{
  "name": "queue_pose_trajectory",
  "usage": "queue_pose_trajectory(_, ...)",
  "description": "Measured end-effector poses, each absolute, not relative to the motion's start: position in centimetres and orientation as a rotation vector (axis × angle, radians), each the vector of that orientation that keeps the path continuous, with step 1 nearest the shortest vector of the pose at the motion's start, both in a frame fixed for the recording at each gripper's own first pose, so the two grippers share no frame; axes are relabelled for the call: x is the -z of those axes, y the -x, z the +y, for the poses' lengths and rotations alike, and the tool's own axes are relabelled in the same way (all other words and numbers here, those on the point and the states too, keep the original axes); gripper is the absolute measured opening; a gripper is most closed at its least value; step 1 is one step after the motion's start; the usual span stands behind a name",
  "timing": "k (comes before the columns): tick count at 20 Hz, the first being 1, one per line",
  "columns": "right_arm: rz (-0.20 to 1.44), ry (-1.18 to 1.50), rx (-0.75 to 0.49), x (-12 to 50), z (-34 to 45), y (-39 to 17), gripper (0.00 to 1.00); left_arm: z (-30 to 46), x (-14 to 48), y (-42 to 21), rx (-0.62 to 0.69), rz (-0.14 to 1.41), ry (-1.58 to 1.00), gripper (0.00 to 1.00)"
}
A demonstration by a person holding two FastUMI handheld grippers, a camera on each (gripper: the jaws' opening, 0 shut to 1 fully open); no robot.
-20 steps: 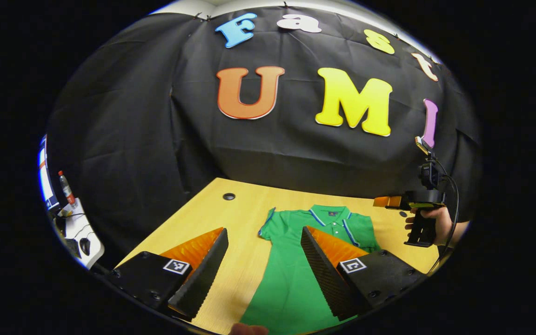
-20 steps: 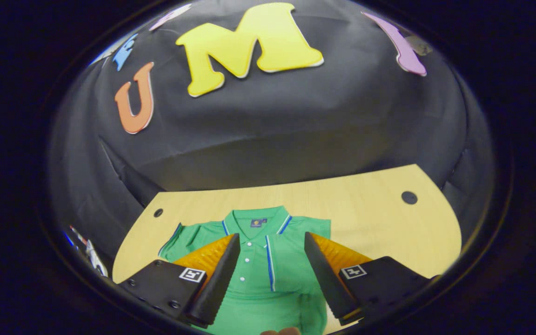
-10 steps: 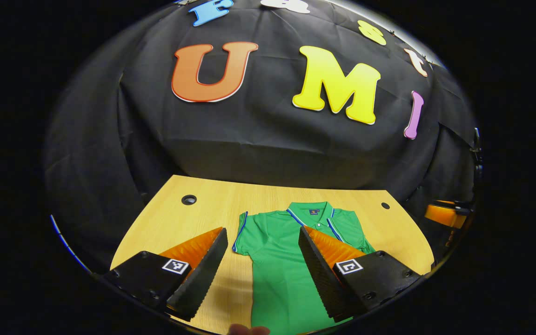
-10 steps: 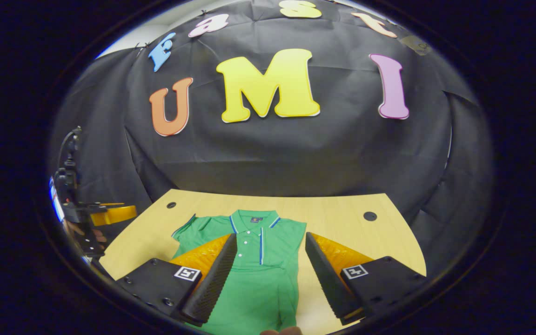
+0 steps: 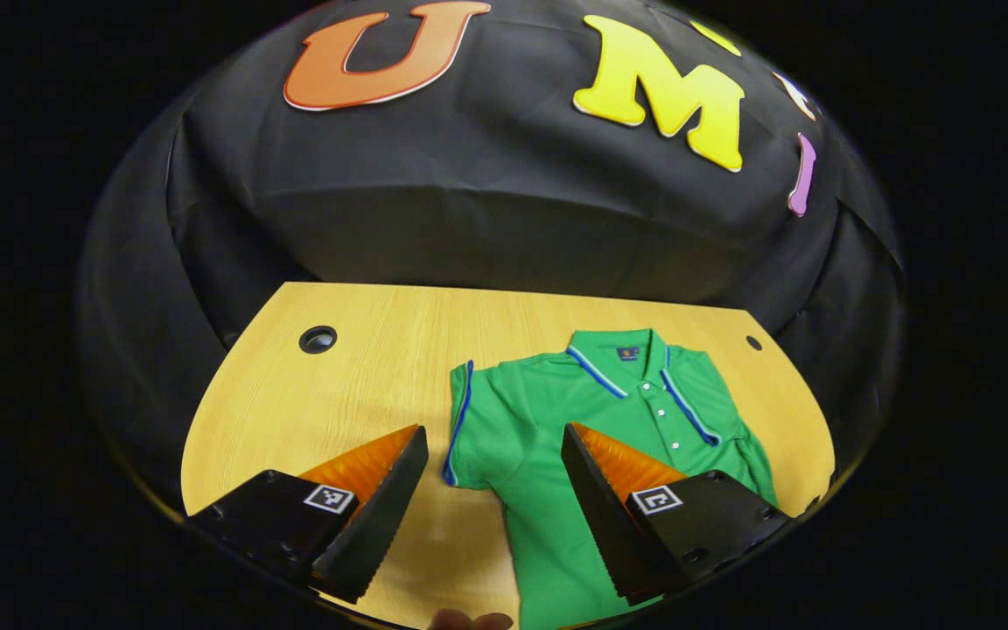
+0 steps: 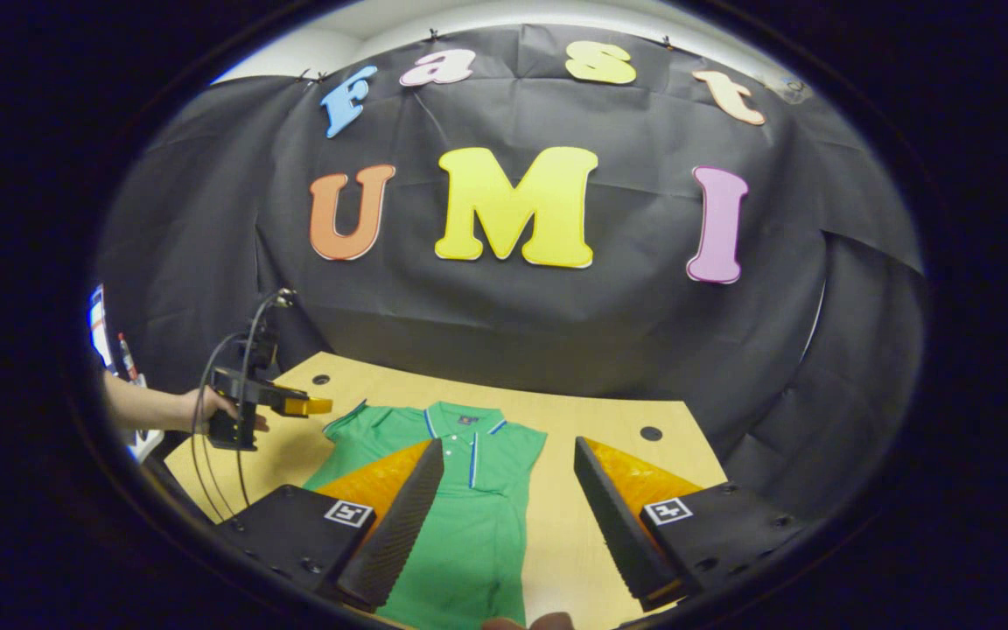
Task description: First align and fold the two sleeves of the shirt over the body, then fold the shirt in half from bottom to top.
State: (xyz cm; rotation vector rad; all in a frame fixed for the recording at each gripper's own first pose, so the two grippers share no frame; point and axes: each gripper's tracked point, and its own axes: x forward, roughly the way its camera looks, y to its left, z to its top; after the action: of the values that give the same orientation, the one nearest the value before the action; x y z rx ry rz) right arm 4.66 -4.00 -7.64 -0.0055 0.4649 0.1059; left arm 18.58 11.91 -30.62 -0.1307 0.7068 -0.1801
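Green polo shirt [image 5: 556, 420] lies flat on the wooden worktop [image 5: 355, 376], collar [image 5: 622, 354] toward the far edge, hem toward the near edge; front up, button placket with blue-white trim visible; one short sleeve [image 5: 469, 429] spread out flat toward the worktop's bare side, blue piping along its cuff; the opposite sleeve looks already tucked against the body in the right gripper view (shirt [image 6: 460, 490] edge there runs straight), can't confirm the fold itself.

Left gripper [image 5: 491, 503]: jaws wide apart, gripping nothing; hovering above the near edge with the spread sleeve and the shirt's side edge framed between the fingers; not touching fabric as far as I can tell.

Right gripper [image 6: 508, 516]: jaws wide apart, empty; above the near edge, the shirt's straight side and bare worktop [image 6: 609, 420] between its fingers.

Right gripper view also shows the left gripper [image 6: 307, 406] farther off, held by a hand [image 6: 206, 407] over the worktop's side edge, just beside the spread sleeve; cables hang from it.

Two round cable holes in the worktop near the far corners [image 5: 318, 339].
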Motion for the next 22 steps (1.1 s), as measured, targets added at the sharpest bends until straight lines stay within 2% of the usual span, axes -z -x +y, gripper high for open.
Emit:
queue_pose_trajectory(11,0.535,0.007,-0.028,9.8,-4.7,-3.6,0.96,12.8,38.5,-22.3,0.21,0.803,0.119,0.98)
queue_pose_trajectory(15,0.568,-0.013,-0.009,11.1,-5.2,-3.3,0.95,13.3,39.9,-23.0,0.198,0.834,0.053,0.9)
queue_pose_trajectory(17,0.576,-0.028,0.003,11.4,-5.5,-3.4,0.96,13.4,39.9,-23.4,0.194,0.833,0.024,0.74)
queue_pose_trajectory(20,0.584,-0.03,0.011,11.9,-5.8,-3.4,0.95,13.7,40.2,-23.8,0.19,0.833,0.0,0.38)
queue_pose_trajectory(21,0.582,-0.027,0.014,12.0,-5.9,-3.4,0.95,13.6,40.1,-23.7,0.197,0.835,0.004,0.34)
queue_pose_trajectory(22,0.583,-0.027,0.017,12.2,-6.0,-3.4,0.95,13.4,40.1,-23.6,0.217,0.836,0.009,0.19)
